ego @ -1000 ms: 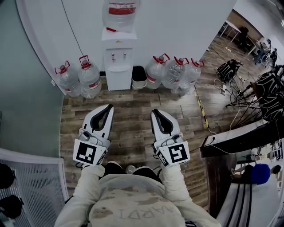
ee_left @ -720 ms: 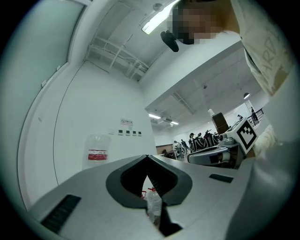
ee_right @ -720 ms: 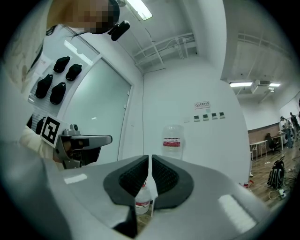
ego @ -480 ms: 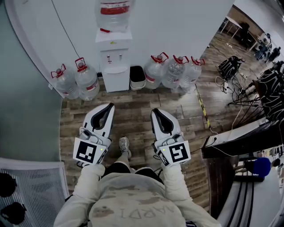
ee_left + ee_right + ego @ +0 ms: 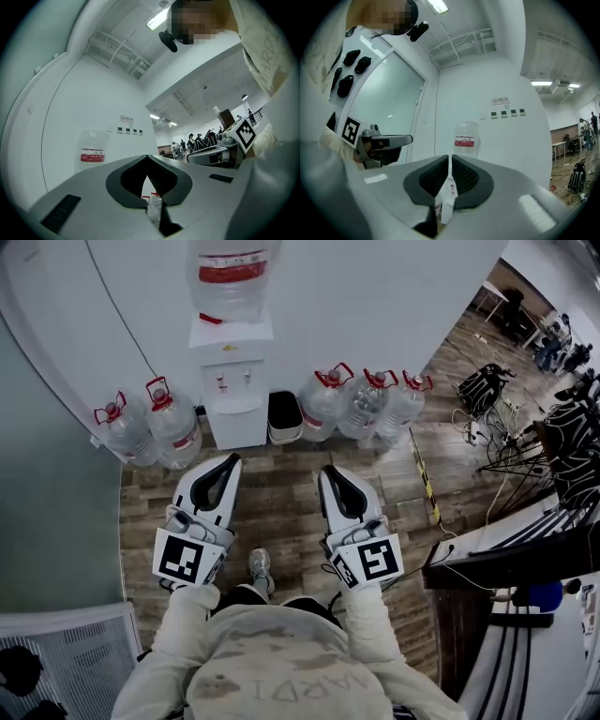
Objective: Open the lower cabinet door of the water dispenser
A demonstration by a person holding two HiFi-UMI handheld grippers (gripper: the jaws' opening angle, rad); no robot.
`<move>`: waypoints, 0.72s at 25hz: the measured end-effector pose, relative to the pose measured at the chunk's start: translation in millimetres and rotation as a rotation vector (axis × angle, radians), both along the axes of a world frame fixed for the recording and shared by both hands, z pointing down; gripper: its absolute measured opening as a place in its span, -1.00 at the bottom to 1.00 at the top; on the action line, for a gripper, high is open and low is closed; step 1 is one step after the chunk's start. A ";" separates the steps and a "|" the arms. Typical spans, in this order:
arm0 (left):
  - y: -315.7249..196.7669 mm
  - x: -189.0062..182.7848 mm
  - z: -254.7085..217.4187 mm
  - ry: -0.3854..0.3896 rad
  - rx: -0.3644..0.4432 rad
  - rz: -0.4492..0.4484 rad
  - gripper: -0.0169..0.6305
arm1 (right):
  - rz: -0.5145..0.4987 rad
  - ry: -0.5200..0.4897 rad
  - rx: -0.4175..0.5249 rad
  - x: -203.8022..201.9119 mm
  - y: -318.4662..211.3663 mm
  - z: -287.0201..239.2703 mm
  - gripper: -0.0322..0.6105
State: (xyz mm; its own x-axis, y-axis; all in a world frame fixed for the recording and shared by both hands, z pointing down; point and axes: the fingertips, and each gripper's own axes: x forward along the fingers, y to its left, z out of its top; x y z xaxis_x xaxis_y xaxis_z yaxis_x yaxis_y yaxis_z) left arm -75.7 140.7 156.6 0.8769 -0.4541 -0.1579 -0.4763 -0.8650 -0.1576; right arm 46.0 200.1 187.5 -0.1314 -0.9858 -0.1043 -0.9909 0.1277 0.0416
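Note:
The white water dispenser [image 5: 232, 381] stands against the wall with a large bottle [image 5: 230, 277] on top. Its lower cabinet door [image 5: 236, 427] is closed. Both grippers are held side by side, pointing at it from some way off and touching nothing. My left gripper [image 5: 231, 459] is shut and empty, aimed a little left of the door. My right gripper [image 5: 329, 472] is shut and empty too, off to the dispenser's right. In the right gripper view the dispenser [image 5: 446, 192] shows through the slit between the jaws of the right gripper [image 5: 450, 157]. The left gripper [image 5: 147, 157] has its tips together.
Spare water jugs stand on the floor left [image 5: 150, 418] and right [image 5: 366, 399] of the dispenser. A black bin [image 5: 283, 416] sits beside it. A backpack [image 5: 483, 388] and cables lie at far right. A dark desk [image 5: 506, 540] is at right, a white wire rack [image 5: 66, 652] at lower left.
The person has stepped forward, so the dispenser and jugs sit nearer and lower in the head view. Both grippers came along side by side, still shut.

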 end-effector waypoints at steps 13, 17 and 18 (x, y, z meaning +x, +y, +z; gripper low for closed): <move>-127.5 31.0 -1.8 0.008 -0.002 -0.008 -0.95 | 0.001 0.003 0.002 31.5 -125.0 -3.7 -0.80; -158.6 34.0 2.6 0.010 -0.010 -0.010 -0.95 | 0.006 0.000 0.002 35.5 -153.9 -0.6 -0.80; -164.7 34.6 4.0 0.010 -0.011 -0.011 -0.95 | 0.007 0.001 0.002 36.3 -159.7 0.5 -0.80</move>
State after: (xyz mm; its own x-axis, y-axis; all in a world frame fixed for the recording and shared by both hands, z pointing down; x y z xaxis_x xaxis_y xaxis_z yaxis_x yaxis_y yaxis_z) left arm -41.0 -23.9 160.6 0.8702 -0.4652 -0.1621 -0.4872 -0.8614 -0.1432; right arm 82.3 40.4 188.1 -0.1244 -0.9865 -0.1063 -0.9918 0.1204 0.0432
